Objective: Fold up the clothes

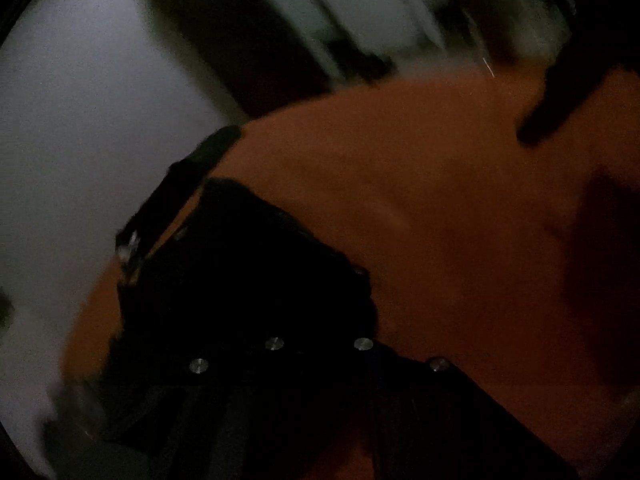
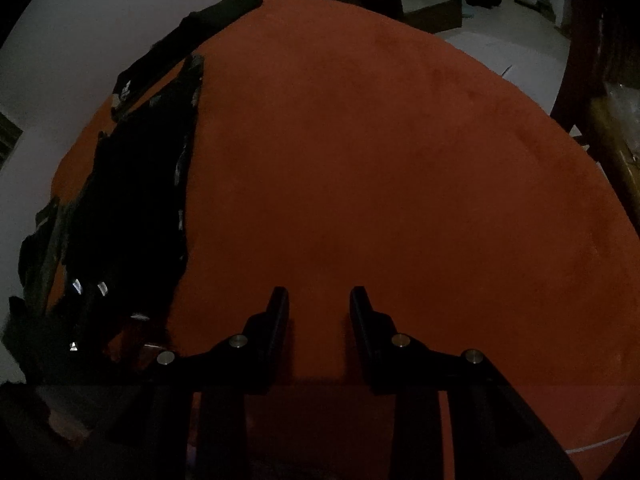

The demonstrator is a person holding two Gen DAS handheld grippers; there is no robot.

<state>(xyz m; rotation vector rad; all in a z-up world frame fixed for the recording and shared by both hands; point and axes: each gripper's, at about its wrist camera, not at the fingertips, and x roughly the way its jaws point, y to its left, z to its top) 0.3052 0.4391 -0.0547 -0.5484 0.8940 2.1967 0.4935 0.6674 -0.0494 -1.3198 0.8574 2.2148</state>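
A black garment (image 2: pixel 136 184) lies along the left side of a round orange-red covered surface (image 2: pixel 380 160), with a black strap (image 2: pixel 208 20) trailing off at its far end. My right gripper (image 2: pixel 319 294) hangs open over bare orange cloth to the right of the garment, with nothing between its fingers. In the blurred, dark left wrist view, the garment (image 1: pixel 248 232) bunches over my left gripper (image 1: pixel 316 288). Its fingertips are lost in the black cloth, and the gripper is shut on it. The orange surface (image 1: pixel 400 180) stretches away to the right.
A wooden chair frame (image 2: pixel 600 120) stands close at the right edge of the surface. Pale floor (image 2: pixel 60 40) surrounds the surface on the left and behind. Dark furniture (image 2: pixel 432 8) stands at the back. A blurred dark shape (image 1: pixel 560 100) hangs over the orange cloth at upper right.
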